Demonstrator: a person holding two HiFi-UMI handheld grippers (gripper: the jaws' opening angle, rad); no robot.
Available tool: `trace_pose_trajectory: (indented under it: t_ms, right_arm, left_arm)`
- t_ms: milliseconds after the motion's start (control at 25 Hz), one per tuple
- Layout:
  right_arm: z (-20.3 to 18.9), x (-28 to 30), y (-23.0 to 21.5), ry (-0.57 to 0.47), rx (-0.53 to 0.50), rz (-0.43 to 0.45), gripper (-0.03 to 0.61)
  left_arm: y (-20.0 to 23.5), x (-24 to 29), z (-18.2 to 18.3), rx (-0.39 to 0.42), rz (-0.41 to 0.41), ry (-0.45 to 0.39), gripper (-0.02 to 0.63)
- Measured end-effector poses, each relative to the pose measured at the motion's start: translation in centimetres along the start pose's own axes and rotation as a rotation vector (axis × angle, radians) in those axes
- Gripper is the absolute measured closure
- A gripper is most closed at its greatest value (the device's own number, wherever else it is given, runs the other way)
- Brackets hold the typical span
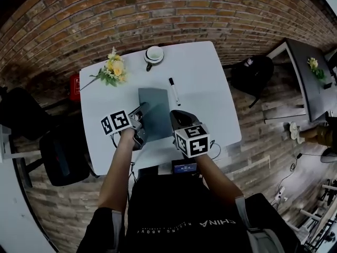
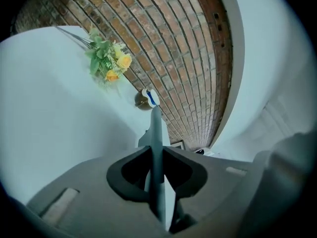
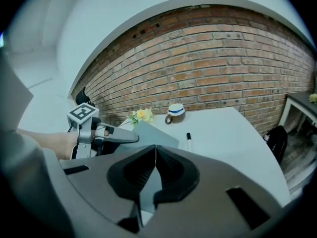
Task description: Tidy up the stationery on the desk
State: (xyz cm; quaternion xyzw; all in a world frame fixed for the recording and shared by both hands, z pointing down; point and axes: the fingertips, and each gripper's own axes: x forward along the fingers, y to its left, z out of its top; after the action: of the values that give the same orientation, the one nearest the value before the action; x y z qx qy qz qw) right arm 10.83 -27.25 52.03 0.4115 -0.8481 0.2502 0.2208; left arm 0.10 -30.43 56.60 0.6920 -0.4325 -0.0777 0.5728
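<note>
A grey notebook (image 1: 154, 109) lies at the centre of the white worktop (image 1: 210, 115), and the person has a tool at each side of it. The left claw (image 2: 157, 150) is closed on the notebook's left edge. In the left gripper view the thin grey cover runs edge-on straight between the two pads, which press on it from either side. In the head view this claw comes in at about 8 o'clock of the notebook, with its marker cube (image 1: 116, 122) just behind it, over the hand.

The right claw (image 3: 155, 150) is drawn fully narrow, its pads meeting tip to tip. It sits at the notebook's right edge, at about 4 o'clock of it. The grey cover shows right at the tips and beneath them (whether a sliver of it is caught between them cannot be told).

A white marker pen (image 1: 174, 91) with a black cap lies loose at 2 o'clock of the notebook, just beside its far right corner and apart from it. A white cup (image 1: 154, 54) with a blue band stands at 12 o'clock, near the worktop's far edge. A spray of yellow flowers (image 1: 113, 70) lies at 10 o'clock, towards the far left corner. A brick wall (image 1: 158, 9) rises beyond the worktop.
</note>
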Motion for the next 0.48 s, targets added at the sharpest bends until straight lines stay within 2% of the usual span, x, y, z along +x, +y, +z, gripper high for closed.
trace_pose_trajectory:
  t_ms: [120,360,480]
  right_arm:
    - [0.2,-0.4,-1.5,-0.006,0.018,-0.023,0.565]
    - [-0.3,-0.3,-2.3,0.006,0.027,-0.036,0.566]
    - [-0.6,0.0,-2.2,0.019,0.030,-0.030,0.566]
  left_arm:
    - [0.4,0.5,-0.3,-0.013,-0.018,-0.012,0.548]
    - [2.9,-0.2,-0.3,-0.051,0.020,-0.028,0.549]
    - [3.7,-0.5,-0.3,-0.039,0.045,-0.020,0.549]
